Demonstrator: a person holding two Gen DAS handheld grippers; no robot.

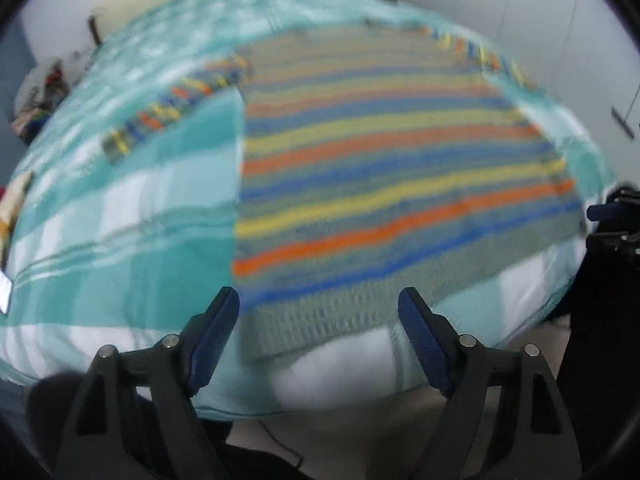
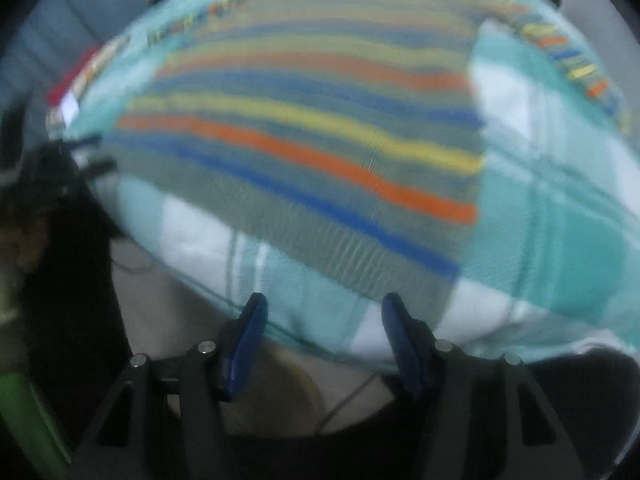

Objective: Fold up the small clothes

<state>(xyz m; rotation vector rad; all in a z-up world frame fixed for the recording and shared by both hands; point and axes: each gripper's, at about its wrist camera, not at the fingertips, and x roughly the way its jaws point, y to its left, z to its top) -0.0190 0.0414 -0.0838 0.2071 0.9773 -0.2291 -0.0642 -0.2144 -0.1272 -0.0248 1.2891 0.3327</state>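
A knitted sweater (image 1: pixel 380 168) with orange, yellow, blue and grey stripes lies spread flat on a bed, both sleeves (image 1: pixel 168 108) stretched out to the sides. Its ribbed grey hem (image 1: pixel 320 320) faces me. My left gripper (image 1: pixel 318 296) hovers over the hem's left part, open, with nothing between its blue pads. In the right wrist view the same sweater (image 2: pixel 320 128) fills the middle. My right gripper (image 2: pixel 324 300) stands open just off the hem's right corner (image 2: pixel 420 292), above the bed's near edge, holding nothing. Both views are blurred.
The bed has a teal and white checked cover (image 1: pixel 120 216). Light floor with a thin cable (image 2: pixel 348 396) shows below its near edge. Mixed clutter (image 1: pixel 40 96) lies at the far left, and white cupboard doors (image 1: pixel 520 0) stand behind. A green object (image 2: pixel 24 412) sits at lower left.
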